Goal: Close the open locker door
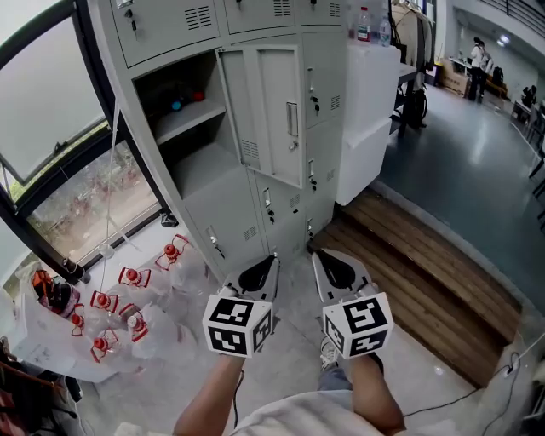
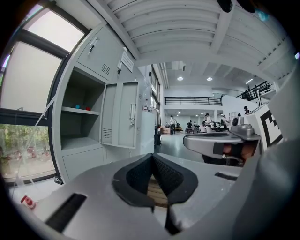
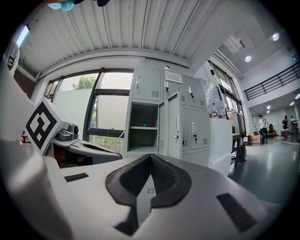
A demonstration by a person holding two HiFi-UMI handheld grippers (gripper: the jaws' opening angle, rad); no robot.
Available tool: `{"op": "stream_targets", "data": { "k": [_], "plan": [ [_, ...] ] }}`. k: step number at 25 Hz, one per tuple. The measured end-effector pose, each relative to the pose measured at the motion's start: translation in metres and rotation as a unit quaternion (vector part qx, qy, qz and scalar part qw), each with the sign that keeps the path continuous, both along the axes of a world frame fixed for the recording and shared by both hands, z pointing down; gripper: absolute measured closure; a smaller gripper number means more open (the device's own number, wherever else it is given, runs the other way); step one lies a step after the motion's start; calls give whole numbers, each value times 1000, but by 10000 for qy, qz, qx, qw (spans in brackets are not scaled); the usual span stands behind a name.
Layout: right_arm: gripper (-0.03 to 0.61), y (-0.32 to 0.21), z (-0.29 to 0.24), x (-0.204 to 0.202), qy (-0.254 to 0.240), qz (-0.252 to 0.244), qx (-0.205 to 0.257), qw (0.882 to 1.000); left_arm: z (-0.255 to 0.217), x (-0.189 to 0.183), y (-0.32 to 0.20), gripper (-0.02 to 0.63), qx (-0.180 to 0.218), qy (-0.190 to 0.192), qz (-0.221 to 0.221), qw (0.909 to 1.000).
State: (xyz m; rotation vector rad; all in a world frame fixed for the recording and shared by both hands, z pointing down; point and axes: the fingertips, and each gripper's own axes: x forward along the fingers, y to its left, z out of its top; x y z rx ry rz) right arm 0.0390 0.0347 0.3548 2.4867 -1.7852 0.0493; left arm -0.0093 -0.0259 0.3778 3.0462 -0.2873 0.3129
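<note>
At the far left a window (image 1: 60, 153) runs down to the floor, where bagged bottles (image 1: 128, 298) with red caps lie in a heap. Next comes the grey locker (image 1: 162, 25), with one compartment (image 1: 183, 162) gaping. Its inner shelf (image 1: 189, 121) carries a couple of small blue and red items too small to identify. The locker door (image 1: 277, 111) hangs at the right side of that compartment and is swung well out into the room, handle edge away from the frame, so the task looks not yet begun. Below it, the left tongs (image 1: 269, 261) hover low over the floor, closed tip to tip with nothing between them. Just beside them the right tongs (image 1: 321, 259) are also shut and empty. Both are well apart from the door and touch nothing. Further right a wooden platform (image 1: 417, 264) borders the grey hall floor. Everything is left to do: one pair of tongs likely has to rise to the door's free edge and swing it back to the left until it sits flush with its neighbours.
</note>
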Motion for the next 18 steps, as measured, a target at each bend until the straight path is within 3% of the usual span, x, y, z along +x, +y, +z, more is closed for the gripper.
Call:
{"op": "stream_targets", "data": {
  "k": [18],
  "plan": [
    [572, -70, -12, 124, 157, -716, 99, 9973, -21, 127, -54, 607, 281, 93, -403, 9987]
  ]
}}
